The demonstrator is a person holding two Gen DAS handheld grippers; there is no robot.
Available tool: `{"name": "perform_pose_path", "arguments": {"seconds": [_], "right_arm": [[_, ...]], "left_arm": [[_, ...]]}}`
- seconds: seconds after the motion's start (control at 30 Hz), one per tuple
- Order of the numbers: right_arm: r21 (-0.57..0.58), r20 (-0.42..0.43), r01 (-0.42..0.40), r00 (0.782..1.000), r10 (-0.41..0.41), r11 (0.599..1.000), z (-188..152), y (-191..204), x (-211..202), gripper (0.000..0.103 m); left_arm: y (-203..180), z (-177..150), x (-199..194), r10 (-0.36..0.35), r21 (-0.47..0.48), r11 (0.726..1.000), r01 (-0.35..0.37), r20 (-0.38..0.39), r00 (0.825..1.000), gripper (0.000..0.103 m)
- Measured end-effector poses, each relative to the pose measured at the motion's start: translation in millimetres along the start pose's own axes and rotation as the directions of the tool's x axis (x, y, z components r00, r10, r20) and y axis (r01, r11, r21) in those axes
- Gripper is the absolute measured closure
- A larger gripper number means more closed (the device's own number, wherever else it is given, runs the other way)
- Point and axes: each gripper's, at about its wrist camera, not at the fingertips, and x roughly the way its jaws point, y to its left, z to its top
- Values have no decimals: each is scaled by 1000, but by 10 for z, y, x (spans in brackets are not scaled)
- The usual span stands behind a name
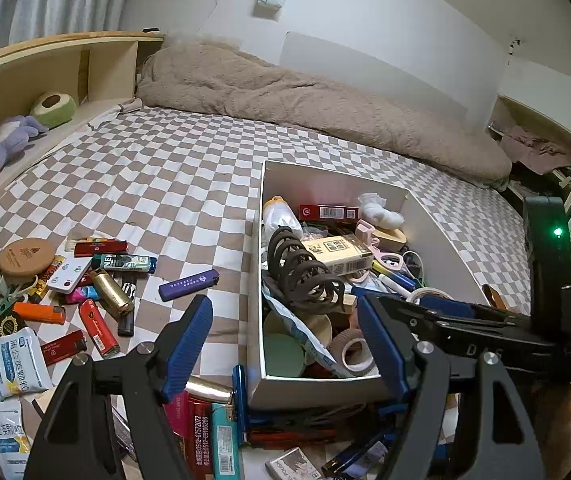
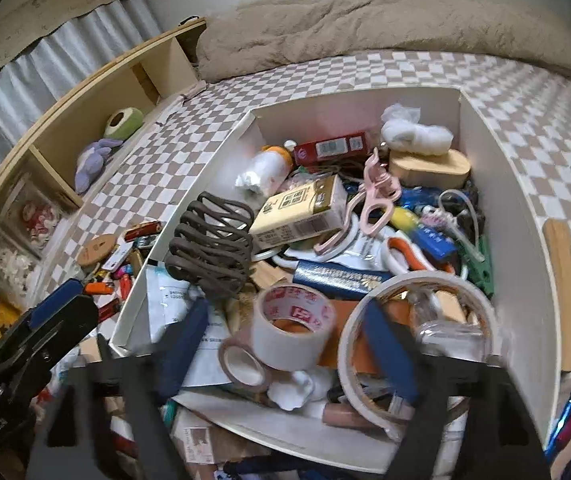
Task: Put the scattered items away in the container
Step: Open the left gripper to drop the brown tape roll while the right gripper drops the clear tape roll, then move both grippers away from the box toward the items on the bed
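We are working with the white box [image 1: 333,390] on the bed already heaped full, both the left tongs [image 1: 285,344] and right tongs [image 2: 289,344] spread and gripping nothing, while many lighters [image 1: 97,320] are still lying scattered beside it.

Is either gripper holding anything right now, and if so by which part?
Nothing is held. The left gripper hangs open and empty over the box's near edge. The right gripper stands open; one finger sits inside a large tape ring without pinching it.
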Motion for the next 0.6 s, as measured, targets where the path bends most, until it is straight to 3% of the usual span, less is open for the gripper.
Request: {"name": "perform_pose_path", "arguments": {"seconds": [0.6], "right_arm": [[-54, 1, 61, 998, -61, 997, -12, 63, -95, 16]], "left_arm": [[-9, 2, -20, 0, 3, 1000, 0, 3, 1000, 28]]}}
